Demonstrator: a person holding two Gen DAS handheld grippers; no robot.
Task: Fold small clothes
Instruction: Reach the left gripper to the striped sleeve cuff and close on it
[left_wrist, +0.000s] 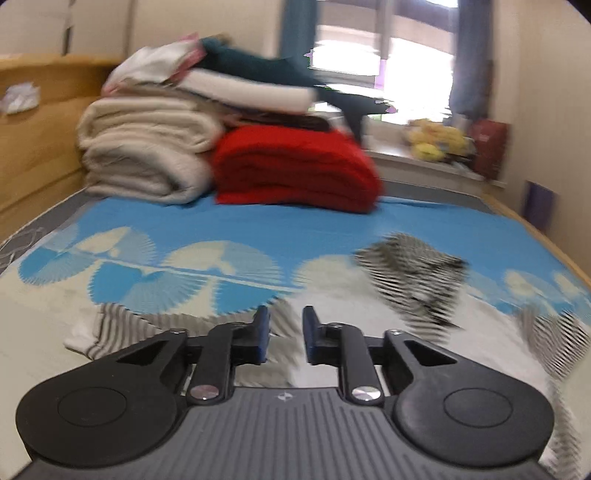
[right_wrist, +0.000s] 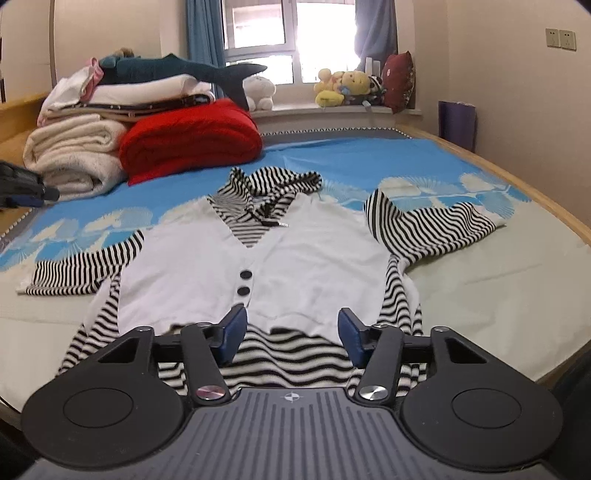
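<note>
Striped hoodie (right_wrist: 258, 258) at centre frame, tiny neck label unreadable; left gripper (left_wrist: 285, 338) narrowly parted, right gripper (right_wrist: 293, 338) wide, both empty.

The hooded top (right_wrist: 258, 258) is soft cloth: a smooth white front panel, ribbed striped knit and two glossy black buttons (right_wrist: 244, 282). The red blanket (right_wrist: 192, 140) looks fuzzy. The right gripper (right_wrist: 293, 334) is matt black plastic with shiny metal screws.
</note>
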